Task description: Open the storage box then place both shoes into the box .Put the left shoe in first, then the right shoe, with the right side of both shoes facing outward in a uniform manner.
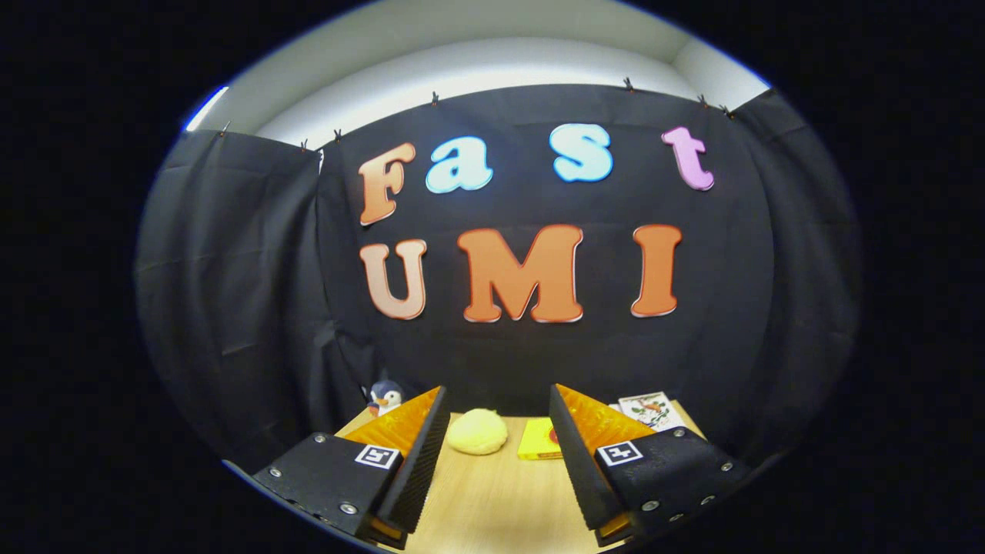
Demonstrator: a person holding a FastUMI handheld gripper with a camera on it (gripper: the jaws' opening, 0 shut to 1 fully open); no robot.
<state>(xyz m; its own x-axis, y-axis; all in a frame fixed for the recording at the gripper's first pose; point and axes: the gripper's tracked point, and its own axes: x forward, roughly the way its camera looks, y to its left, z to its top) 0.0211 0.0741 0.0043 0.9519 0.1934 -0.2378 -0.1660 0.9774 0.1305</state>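
Gripper [499, 391]: fingers spread apart, nothing held between them. Each finger mount carries one square black-and-white marker, on the left [378, 455] and on the right [620, 452]; these are patterns, not text. The yellow box [541, 440] has a red mark, too small to read. The card [650, 409] has a printed picture, with no legible words.

Penguin toy [384, 398], yellow lump [477, 432], yellow box [539, 440], picture card [650, 409] on wooden table [496, 500].
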